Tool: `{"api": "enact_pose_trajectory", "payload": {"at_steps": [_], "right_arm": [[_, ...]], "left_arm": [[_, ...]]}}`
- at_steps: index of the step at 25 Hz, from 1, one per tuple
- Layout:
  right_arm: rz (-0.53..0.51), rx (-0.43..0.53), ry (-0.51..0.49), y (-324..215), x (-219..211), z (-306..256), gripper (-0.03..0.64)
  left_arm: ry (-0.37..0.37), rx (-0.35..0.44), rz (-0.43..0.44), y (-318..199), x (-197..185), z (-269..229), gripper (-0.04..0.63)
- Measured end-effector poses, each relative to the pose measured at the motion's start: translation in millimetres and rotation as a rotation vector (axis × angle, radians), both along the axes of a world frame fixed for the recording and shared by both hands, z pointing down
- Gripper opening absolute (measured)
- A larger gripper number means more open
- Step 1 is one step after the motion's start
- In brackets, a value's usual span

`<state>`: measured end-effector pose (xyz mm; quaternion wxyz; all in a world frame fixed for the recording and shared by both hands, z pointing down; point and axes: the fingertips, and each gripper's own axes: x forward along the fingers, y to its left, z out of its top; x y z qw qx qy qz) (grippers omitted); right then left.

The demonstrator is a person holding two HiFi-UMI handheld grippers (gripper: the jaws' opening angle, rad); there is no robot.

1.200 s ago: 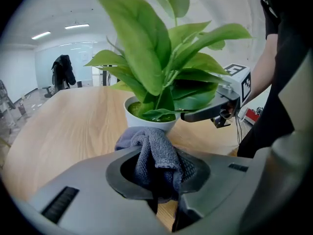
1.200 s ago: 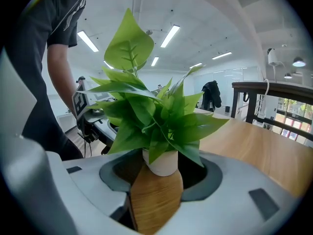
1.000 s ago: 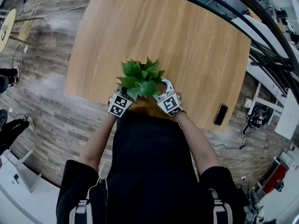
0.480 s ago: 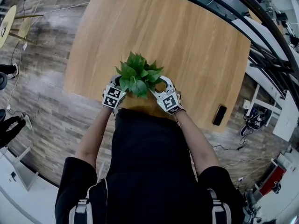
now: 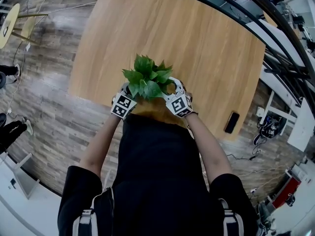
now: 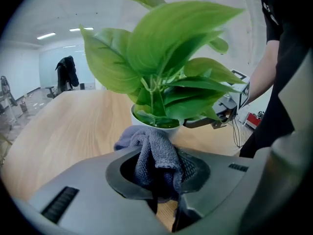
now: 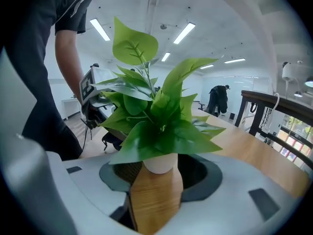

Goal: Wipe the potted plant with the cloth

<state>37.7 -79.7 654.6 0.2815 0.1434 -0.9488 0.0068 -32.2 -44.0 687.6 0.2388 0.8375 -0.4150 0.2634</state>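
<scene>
Left tongs (image 5: 128, 93), gripping the cloth (image 6: 155, 151), moved nearer the potted plant (image 5: 147, 77); right tongs (image 5: 172, 88) stand open (steady the pot (image 7: 160, 163), wipe leaves (image 6: 171, 38) gently).

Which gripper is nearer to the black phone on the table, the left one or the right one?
Right. The right gripper is on the potted plant side facing the phone, which lies farther right near the table edge. The left gripper is across the plant, farther off.
</scene>
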Motion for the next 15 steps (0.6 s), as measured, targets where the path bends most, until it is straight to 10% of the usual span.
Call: {"api": "enact_pose_trajectory", "payload": {"at_steps": [15], "right_arm": [[-0.099, -0.045, -0.021, 42, -3, -5, 0.216]], "left_arm": [[0.022, -0.004, -0.109, 0, -15, 2, 0.115]]}}
